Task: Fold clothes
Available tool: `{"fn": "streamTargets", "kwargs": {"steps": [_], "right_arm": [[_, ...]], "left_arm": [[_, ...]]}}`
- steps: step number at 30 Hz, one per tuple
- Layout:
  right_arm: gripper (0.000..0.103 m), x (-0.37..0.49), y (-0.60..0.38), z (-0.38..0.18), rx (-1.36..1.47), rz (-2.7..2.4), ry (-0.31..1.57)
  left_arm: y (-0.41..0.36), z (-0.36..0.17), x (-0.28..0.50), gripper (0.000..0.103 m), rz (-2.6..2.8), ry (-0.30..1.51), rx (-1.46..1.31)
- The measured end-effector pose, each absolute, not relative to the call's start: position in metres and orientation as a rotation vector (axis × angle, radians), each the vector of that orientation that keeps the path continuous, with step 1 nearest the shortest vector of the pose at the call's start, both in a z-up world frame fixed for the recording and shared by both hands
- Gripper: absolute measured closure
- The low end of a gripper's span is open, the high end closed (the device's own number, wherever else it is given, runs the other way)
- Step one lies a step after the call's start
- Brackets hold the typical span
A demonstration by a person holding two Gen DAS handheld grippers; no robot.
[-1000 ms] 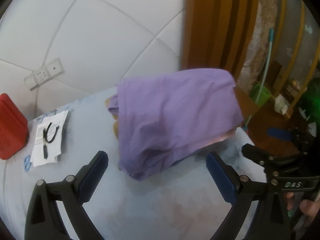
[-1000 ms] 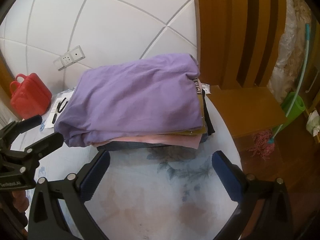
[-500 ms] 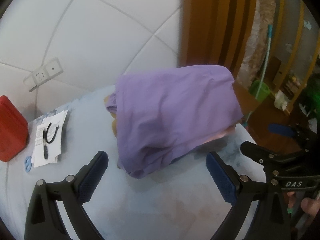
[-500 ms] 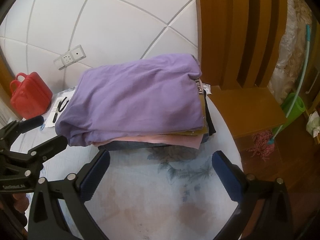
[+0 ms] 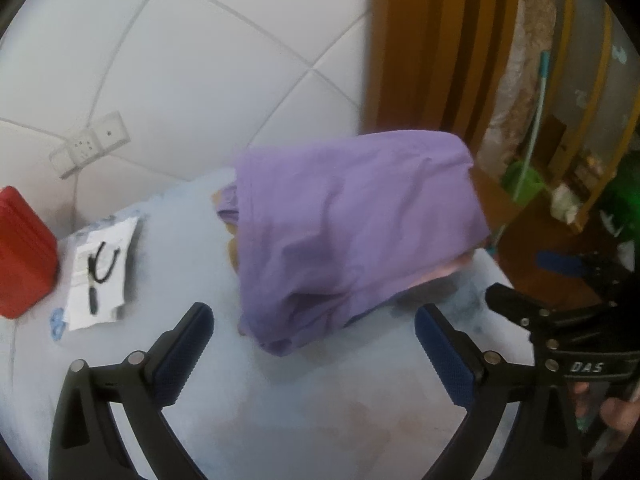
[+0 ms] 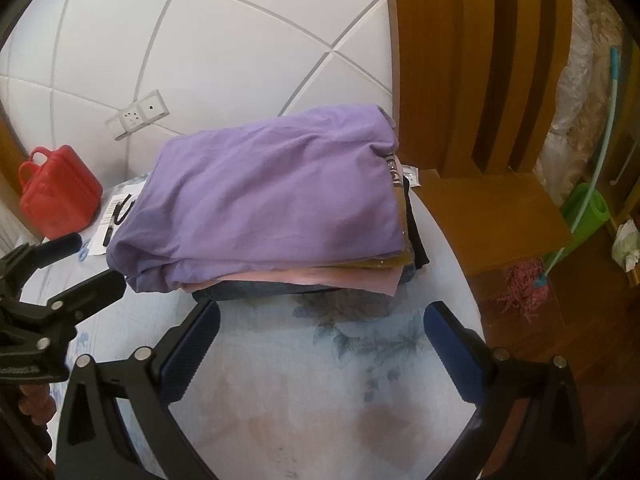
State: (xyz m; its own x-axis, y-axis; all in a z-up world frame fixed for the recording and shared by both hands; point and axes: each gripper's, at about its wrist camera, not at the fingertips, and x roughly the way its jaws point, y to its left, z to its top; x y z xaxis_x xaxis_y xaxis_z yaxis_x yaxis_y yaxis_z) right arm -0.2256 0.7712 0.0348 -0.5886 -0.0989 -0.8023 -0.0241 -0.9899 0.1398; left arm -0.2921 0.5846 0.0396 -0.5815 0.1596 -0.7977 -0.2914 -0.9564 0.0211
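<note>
Two grippers hover over the bed [image 6: 304,364], both with fingers spread wide and holding nothing.

At far left a red case [image 6: 58,196] stands against the padded headboard [image 6: 224,40], with a paper sheet [image 5: 100,264] and a black cord lying on it just beside. These sit well apart from the clothes, so they matter only if a sweep of cloth drags across them.

Next comes the left gripper [image 5: 314,344], low over the sheet and near the stack's left corner. There the purple shirt [image 6: 272,196] droops past the layers below and bulges loosely. Judging by that overhang, a pinch at this corner would likely lift only the top garment and slide it off, undoing the fold.

In the middle the stack rests near the headboard: purple shirt on top, a pink layer [image 6: 320,276] under it, something dark blue at the bottom, and mustard and black edges showing at the right side. The edges are not flush, so a push from either side could shear the pile.

On the right, the right gripper [image 6: 322,344] faces the stack's front. Beyond it the bed ends near a wooden ledge [image 6: 488,220], with a mop on the floor below. A nudge rightward might tip clothes over that edge.
</note>
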Motion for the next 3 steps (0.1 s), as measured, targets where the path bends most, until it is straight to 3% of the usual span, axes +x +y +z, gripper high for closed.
{"fn": "streamTargets", "kwargs": {"steps": [3], "right_arm": [[0.000,-0.2259,0.7709,0.0353,1.403,-2.754,-0.210]], "left_arm": [[0.5852,0.0397,-0.2914,0.001,2.596,0.230,-1.274]]}}
